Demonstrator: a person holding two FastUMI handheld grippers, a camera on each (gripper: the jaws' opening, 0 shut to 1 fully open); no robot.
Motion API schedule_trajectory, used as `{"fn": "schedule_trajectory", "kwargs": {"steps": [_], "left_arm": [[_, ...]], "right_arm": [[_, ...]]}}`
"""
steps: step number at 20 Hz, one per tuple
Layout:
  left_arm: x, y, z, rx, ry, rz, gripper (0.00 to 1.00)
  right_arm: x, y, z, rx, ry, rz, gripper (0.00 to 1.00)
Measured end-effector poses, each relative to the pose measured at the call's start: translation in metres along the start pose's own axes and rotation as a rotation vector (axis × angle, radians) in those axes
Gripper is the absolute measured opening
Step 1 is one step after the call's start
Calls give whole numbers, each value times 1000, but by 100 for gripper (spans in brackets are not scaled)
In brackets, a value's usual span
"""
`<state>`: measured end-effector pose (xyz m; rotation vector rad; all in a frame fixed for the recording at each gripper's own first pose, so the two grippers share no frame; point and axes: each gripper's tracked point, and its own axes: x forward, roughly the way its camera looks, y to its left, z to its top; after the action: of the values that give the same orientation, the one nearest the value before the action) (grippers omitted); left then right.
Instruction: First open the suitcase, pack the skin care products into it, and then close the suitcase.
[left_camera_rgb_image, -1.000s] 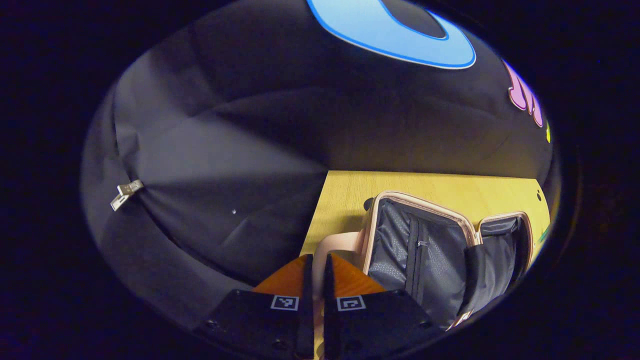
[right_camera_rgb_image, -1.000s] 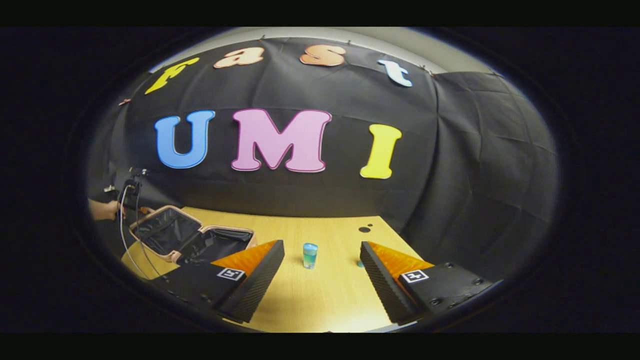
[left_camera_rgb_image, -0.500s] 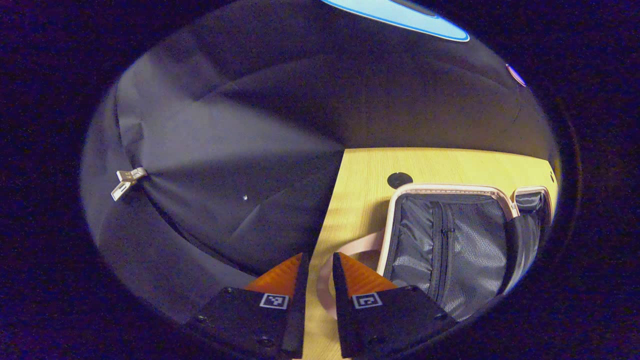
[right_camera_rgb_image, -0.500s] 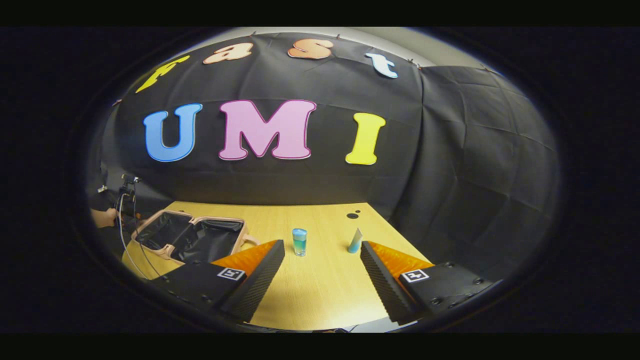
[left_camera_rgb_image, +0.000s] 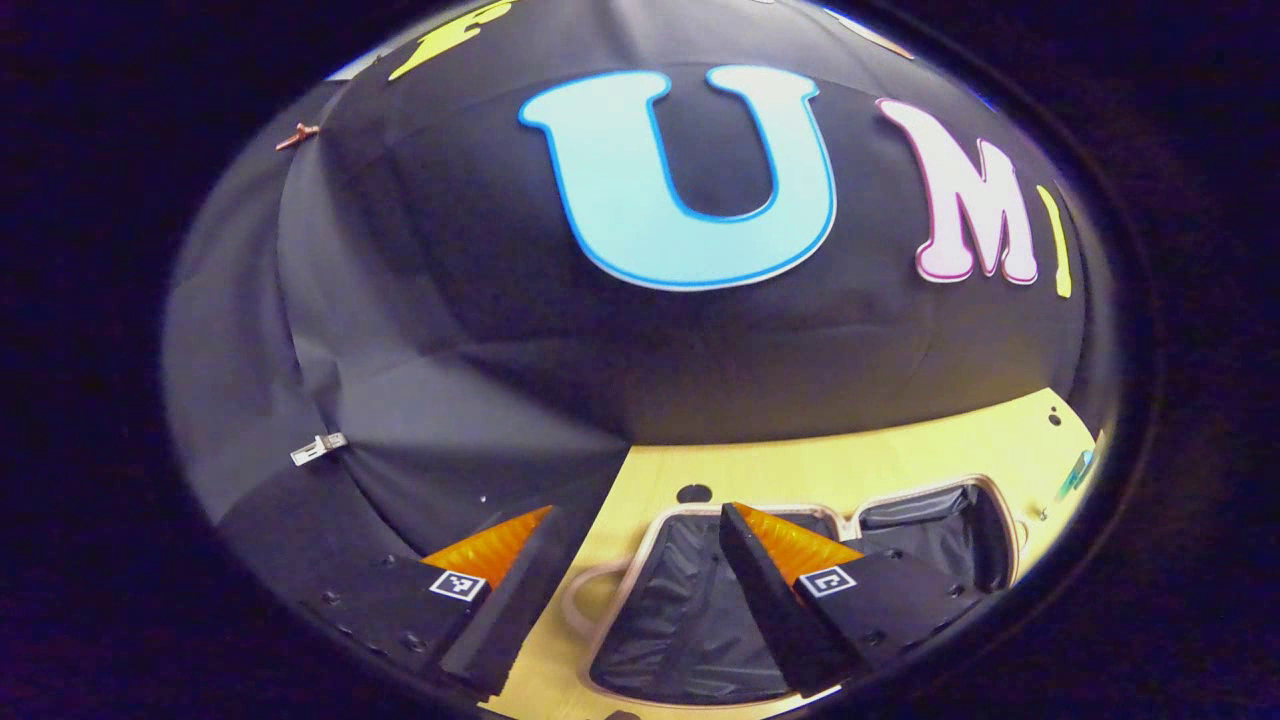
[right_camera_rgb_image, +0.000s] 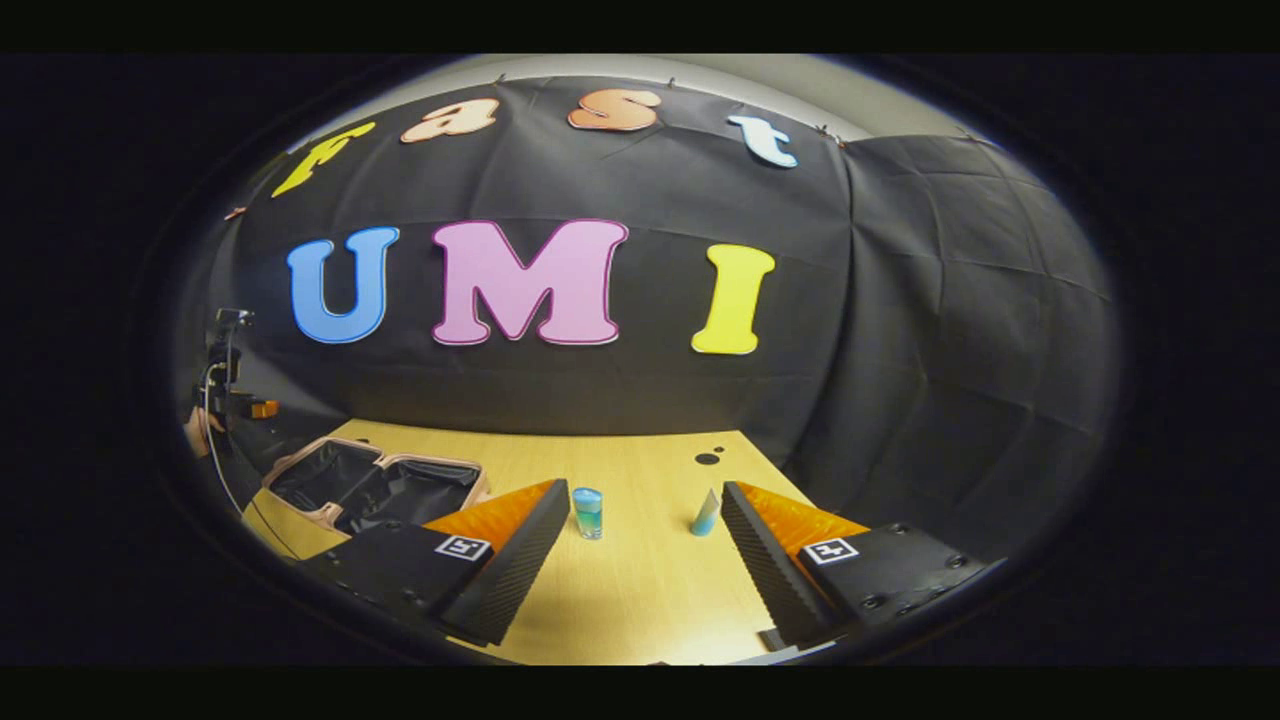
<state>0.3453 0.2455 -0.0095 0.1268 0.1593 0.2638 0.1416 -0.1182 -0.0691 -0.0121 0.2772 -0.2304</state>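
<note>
The pink suitcase (left_camera_rgb_image: 680, 610) lies open and flat on the table, both halves showing black lining with nothing in them. My left gripper (left_camera_rgb_image: 640, 515) hangs open just above its left half, near the pink handle (left_camera_rgb_image: 578, 600). In the right gripper view the suitcase (right_camera_rgb_image: 400, 490) sits at the left, with the left gripper (right_camera_rgb_image: 235, 400) and a hand above its far end. My right gripper (right_camera_rgb_image: 644, 490) is open and empty. A blue-green jar (right_camera_rgb_image: 588, 512) stands upright beside its left finger and a pale blue tube (right_camera_rgb_image: 706, 513) beside its right finger, both slightly ahead of the tips.
The yellow wooden table (right_camera_rgb_image: 640, 590) has small dark holes (right_camera_rgb_image: 708, 458) near its back edge, one (left_camera_rgb_image: 693, 493) just behind the suitcase. Black cloth walls close the back and right sides. A cable (right_camera_rgb_image: 215, 450) trails from the left gripper.
My left gripper opened wide, let go of the suitcase handle and tilted upward. The lid dropped from tilted to flat open. The right gripper barely moved.
</note>
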Motion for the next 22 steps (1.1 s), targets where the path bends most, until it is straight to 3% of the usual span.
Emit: {"fn": "schedule_trajectory", "kwargs": {"steps": [3,5,8,11,14,22], "left_arm": [[-40,-76,24,-35,-66,-93,98],[-68,-120,24,-41,-81,-117,98],[-103,-198,19,14,-118,-181,98],[-129,-280,-2,45,-121,-265,97],[-154,-360,-43,7,-72,-343,97],[-131,-502,-127,66,56,-514,98]], "right_arm": [[15,-8,3,7,-2,31,97],[27,-12,2,23,6,58,97],[43,-23,4,39,6,85,97],[59,-40,0,33,5,102,97],[75,-56,-15,35,27,115,97],[112,-89,-81,-16,141,141,97]]}}
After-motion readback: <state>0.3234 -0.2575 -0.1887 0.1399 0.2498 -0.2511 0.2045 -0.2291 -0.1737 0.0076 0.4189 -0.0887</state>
